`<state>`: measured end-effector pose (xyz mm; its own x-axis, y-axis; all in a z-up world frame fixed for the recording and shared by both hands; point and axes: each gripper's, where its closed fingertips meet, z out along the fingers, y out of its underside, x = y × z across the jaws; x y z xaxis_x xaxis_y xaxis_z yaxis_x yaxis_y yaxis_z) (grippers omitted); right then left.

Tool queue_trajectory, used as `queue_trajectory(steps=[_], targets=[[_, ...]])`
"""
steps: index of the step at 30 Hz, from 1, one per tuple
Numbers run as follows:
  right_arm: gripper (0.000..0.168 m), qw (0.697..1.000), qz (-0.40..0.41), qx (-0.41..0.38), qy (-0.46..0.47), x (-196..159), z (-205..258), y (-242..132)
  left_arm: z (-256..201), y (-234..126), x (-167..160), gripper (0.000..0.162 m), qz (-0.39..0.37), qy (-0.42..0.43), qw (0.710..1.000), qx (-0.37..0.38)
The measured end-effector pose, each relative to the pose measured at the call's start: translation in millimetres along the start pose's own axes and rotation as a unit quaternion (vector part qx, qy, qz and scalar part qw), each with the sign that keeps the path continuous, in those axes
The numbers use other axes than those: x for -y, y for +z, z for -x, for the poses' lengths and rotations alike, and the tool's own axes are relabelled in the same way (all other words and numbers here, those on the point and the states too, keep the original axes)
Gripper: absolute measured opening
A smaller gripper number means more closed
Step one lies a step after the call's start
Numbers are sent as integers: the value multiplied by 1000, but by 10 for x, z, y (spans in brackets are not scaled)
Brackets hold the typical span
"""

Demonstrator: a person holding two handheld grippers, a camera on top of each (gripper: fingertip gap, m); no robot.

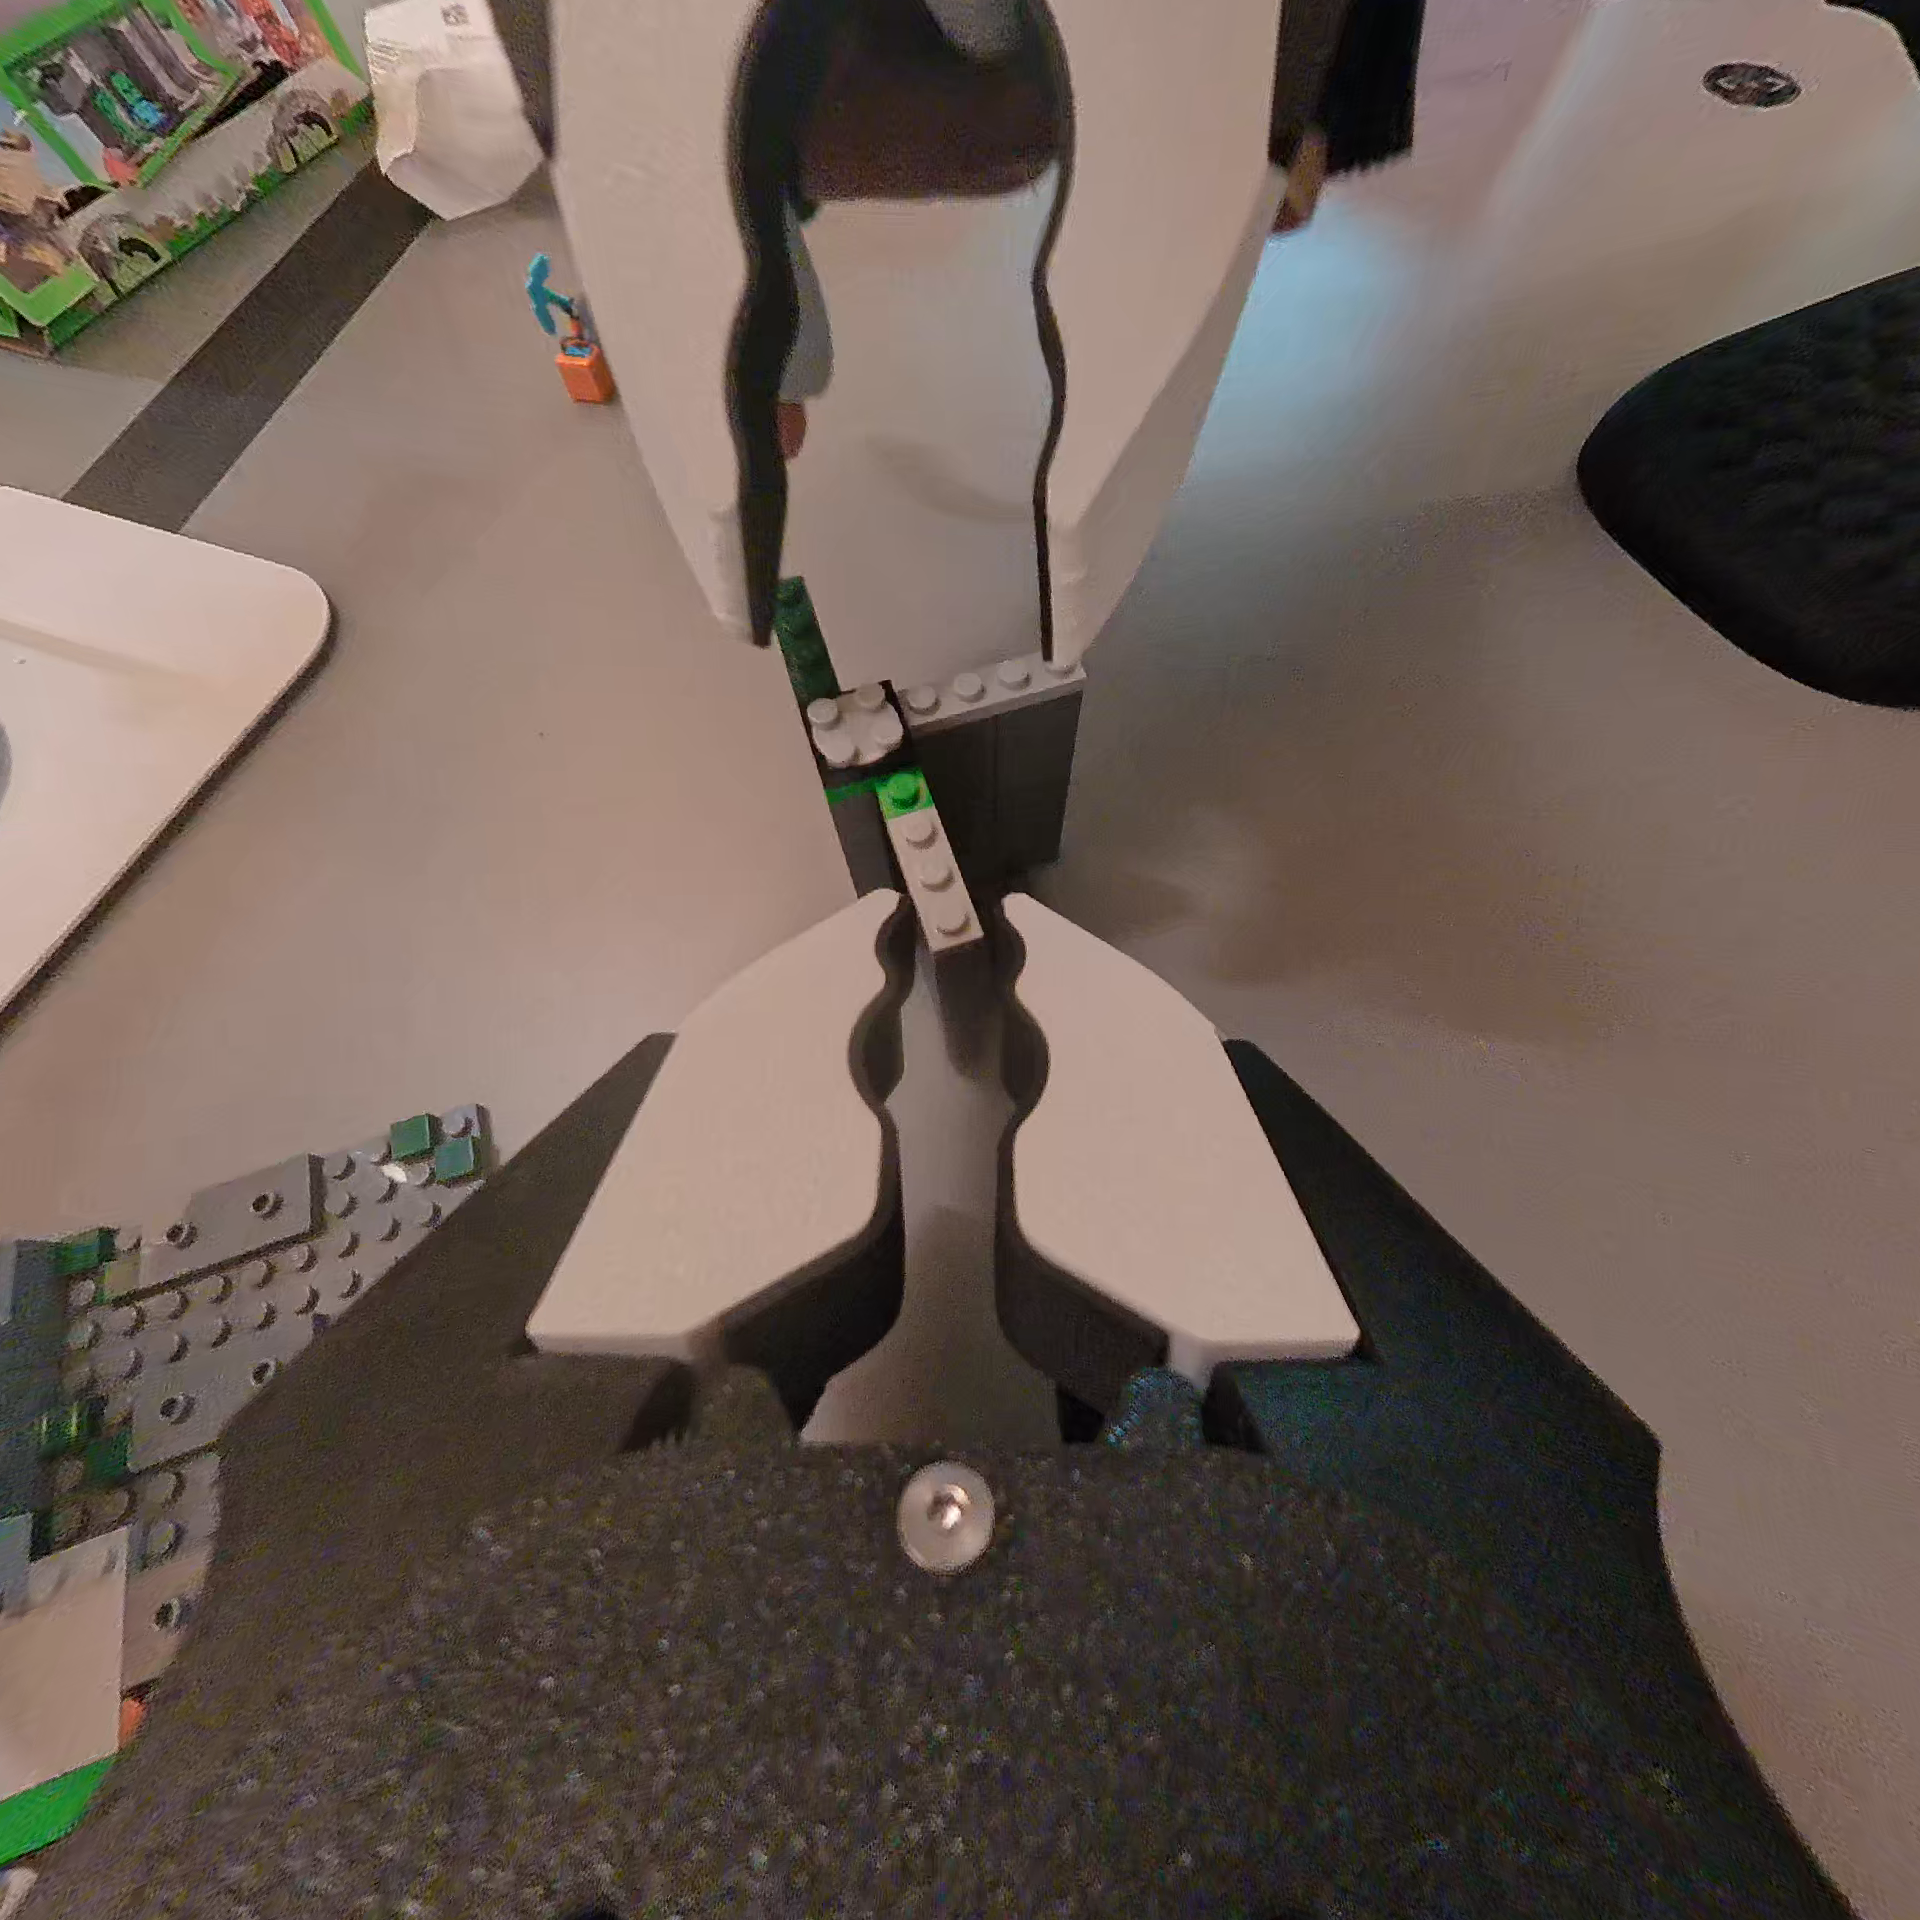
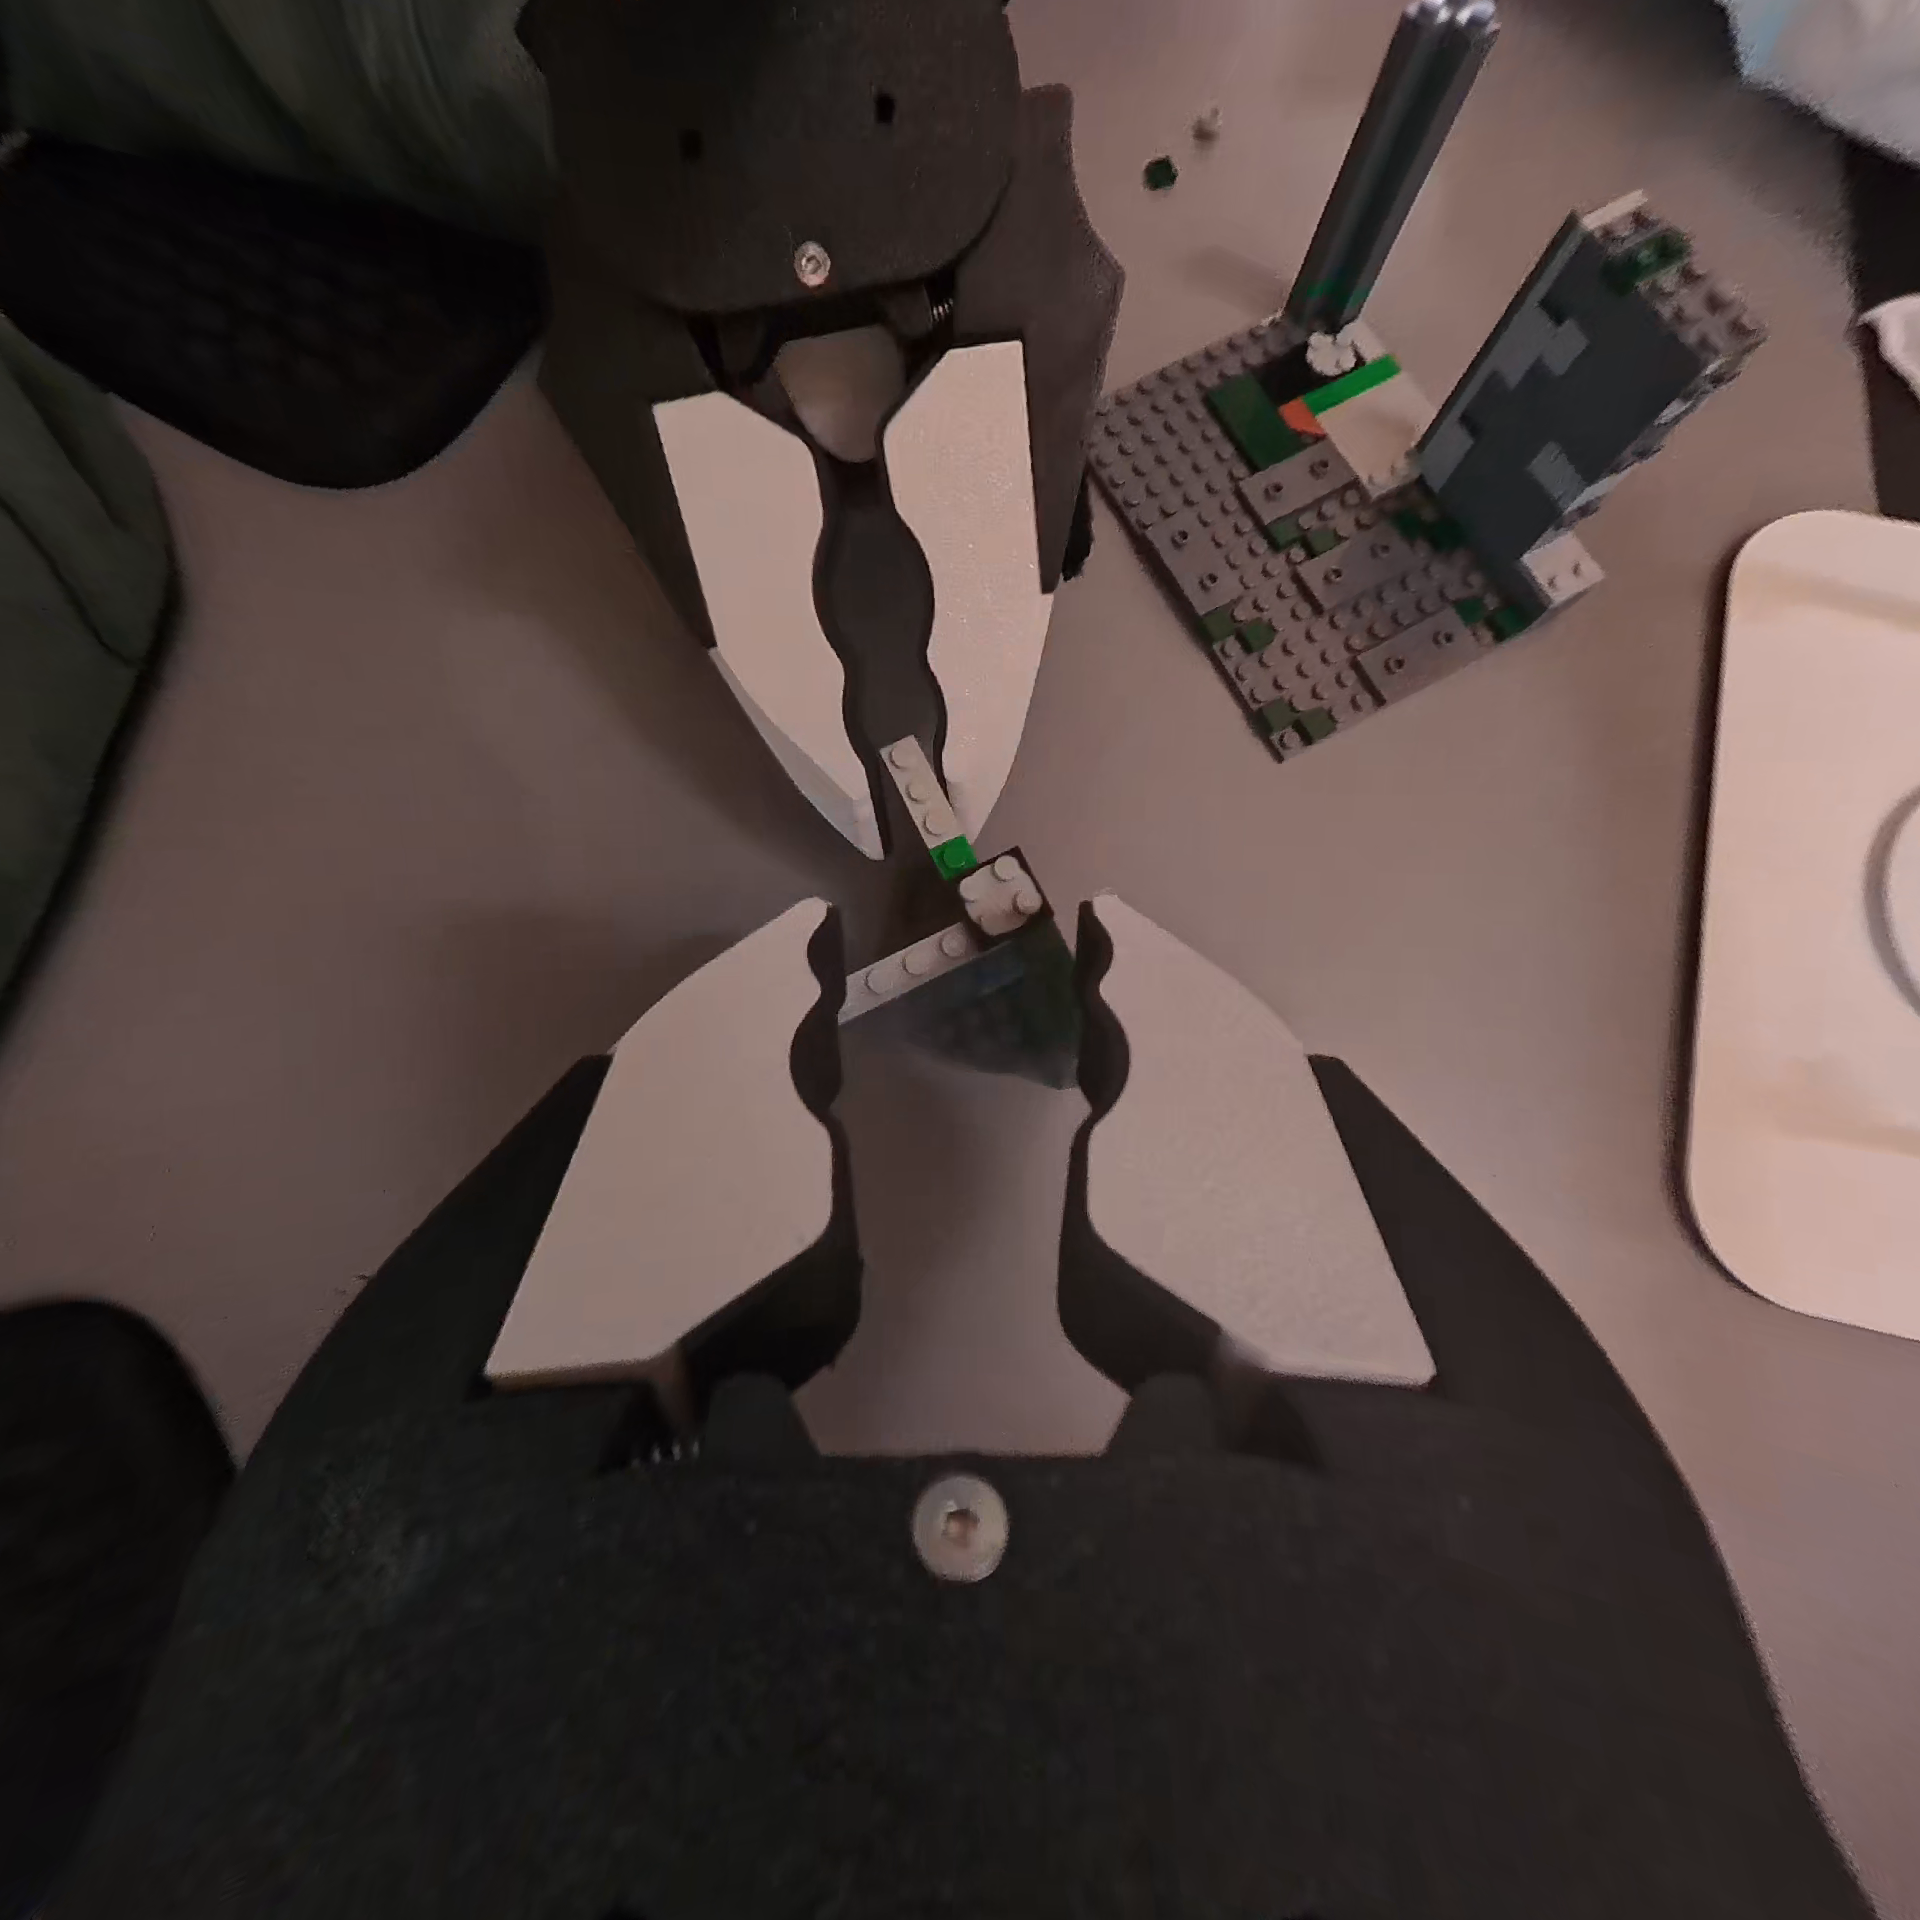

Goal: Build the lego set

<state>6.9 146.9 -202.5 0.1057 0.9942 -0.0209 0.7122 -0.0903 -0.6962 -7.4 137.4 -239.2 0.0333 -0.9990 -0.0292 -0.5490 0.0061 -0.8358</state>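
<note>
A small L-shaped wall section of dark bricks (image 1: 1023,774) has grey plates on top, one green stud (image 1: 902,796) and a light grey square plate at its corner (image 1: 858,724). It is held between both grippers above the table. My left gripper (image 1: 943,914) is shut on the arm that carries a narrow grey plate (image 1: 935,883). My right gripper (image 2: 956,920) is shut on the other arm of the wall section (image 2: 966,1013). Each gripper shows opposite in the other view: the right gripper (image 1: 904,649) and the left gripper (image 2: 920,826).
A grey baseplate (image 2: 1164,457) with tall dark walls and a column stands at the back right; it also shows in the left wrist view (image 1: 260,1288). A white tray (image 2: 1818,935) lies to the right. A set box (image 1: 125,156), a white bag (image 1: 447,114) and a small orange piece (image 1: 584,369) lie farther off.
</note>
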Motion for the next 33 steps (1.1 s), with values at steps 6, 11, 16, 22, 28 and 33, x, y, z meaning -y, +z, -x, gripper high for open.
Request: queue_trajectory(steps=[6,11,16,22,28,33], targets=[[40,999,-38,-8,2,3,86,82,6,24,-2,12,1,-2,1000,6],[38,999,-34,-9,2,-4,100,79,9,24,-4,11,3,-6,1000,8],[38,999,-32,-12,6,-21,125,57,12,25,-6,11,4,-11,1000,8],[33,998,-56,14,20,39,252,45,20,24,-8,10,6,-15,1000,11],[38,998,-46,-31,29,-40,108,42,13,26,-8,10,7,-15,1000,11],[39,998,-39,-33,23,-51,140,72,14,29,-7,10,8,-16,1000,12]])
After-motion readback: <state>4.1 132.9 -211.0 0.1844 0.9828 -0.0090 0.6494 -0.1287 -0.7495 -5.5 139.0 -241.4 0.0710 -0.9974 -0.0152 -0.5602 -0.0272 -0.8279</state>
